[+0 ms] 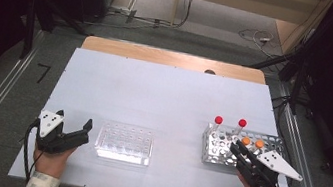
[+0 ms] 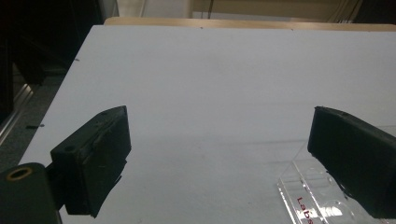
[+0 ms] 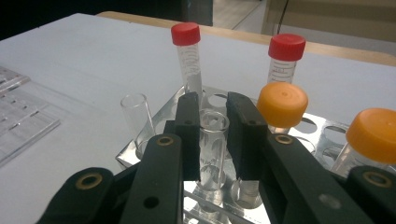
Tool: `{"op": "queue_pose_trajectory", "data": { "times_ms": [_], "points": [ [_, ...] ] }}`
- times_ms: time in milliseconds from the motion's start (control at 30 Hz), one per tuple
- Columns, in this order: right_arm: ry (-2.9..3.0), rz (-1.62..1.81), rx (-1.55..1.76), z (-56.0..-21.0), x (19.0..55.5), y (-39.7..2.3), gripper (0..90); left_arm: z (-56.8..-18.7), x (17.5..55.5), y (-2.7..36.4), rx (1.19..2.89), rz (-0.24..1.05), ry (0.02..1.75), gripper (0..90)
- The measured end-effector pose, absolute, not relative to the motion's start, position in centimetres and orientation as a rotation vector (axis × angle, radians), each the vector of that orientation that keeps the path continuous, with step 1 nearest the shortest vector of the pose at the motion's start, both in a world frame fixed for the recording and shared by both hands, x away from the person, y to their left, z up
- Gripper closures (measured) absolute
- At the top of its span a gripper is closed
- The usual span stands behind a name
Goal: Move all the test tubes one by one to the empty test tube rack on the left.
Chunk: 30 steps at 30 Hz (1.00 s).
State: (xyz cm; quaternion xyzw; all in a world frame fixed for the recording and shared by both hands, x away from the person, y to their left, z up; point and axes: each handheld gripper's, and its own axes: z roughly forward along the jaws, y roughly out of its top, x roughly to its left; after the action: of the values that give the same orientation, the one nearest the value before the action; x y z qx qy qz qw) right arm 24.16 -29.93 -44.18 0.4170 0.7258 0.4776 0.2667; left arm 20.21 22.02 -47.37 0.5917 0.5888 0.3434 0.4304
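Observation:
A metal tube rack [image 1: 215,154] stands at the table's right front. It holds two red-capped tubes [image 3: 186,35] [image 3: 286,46], two orange-capped tubes [image 3: 282,105] [image 3: 376,135] and some uncapped clear tubes. My right gripper [image 3: 213,105] is shut on one uncapped clear tube [image 3: 212,140] that stands upright in the rack [image 3: 140,156], with a pad pressed on each side of it. Another open tube [image 3: 135,112] stands to its left. My left gripper [image 1: 74,119] rests open near the left front edge, its jaws [image 2: 219,140] wide apart with nothing between them.
A clear plastic well plate [image 1: 124,143] lies between the two grippers, its corner [image 2: 317,196] under the left gripper's right jaw. The white table [image 1: 154,96] stretches bare toward the wooden back edge [image 1: 175,57]. Cables lie on the floor beyond.

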Motion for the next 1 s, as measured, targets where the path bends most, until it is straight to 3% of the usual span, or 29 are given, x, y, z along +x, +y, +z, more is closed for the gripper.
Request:
{"op": "queue_pose_trajectory", "data": {
  "times_ms": [1000],
  "points": [
    [1.864, 1.402, 1.078, -39.3, 22.7, -30.6, 73.7, -47.3, 20.2, 22.0, 1.479, 0.865, 1.474, 7.0]
  ]
}}
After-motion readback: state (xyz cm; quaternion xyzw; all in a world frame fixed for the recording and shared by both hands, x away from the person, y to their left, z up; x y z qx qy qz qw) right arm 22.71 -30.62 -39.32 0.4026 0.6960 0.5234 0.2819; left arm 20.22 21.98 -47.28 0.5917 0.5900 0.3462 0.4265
